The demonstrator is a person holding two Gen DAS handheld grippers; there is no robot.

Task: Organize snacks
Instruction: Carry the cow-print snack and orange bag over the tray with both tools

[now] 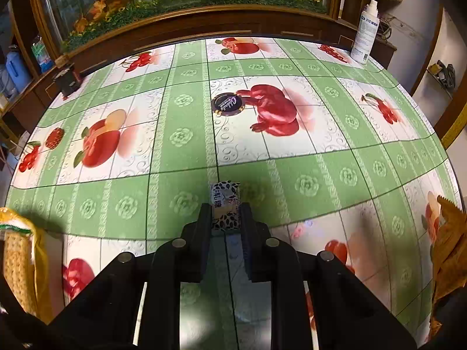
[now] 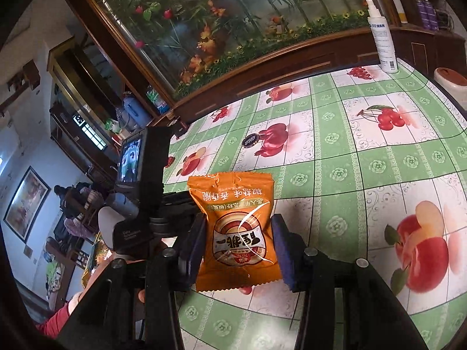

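Here, small candy (image 1: pixel 225 207) between left claw (image 1: pixel 225 218) pads.

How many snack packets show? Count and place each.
4: small candy in the left jaws, orange packet in the right jaws, round dark packet on the table, yellow packet at its left edge. Others may be hidden.

Small candy wrapper (image 1: pixel 225 206): two large characters, 轧糖, printed down its middle; the rest too small to read.
Round dark packet (image 1: pixel 228 103): pale cursive script across the face, not legible.
Orange snack packet (image 2: pixel 235 231): Chinese print, upside down to the camera; big characters in a white band, not clear enough to read.
White spray bottle (image 2: pixel 381 36): blue label block with fine print, unreadable.
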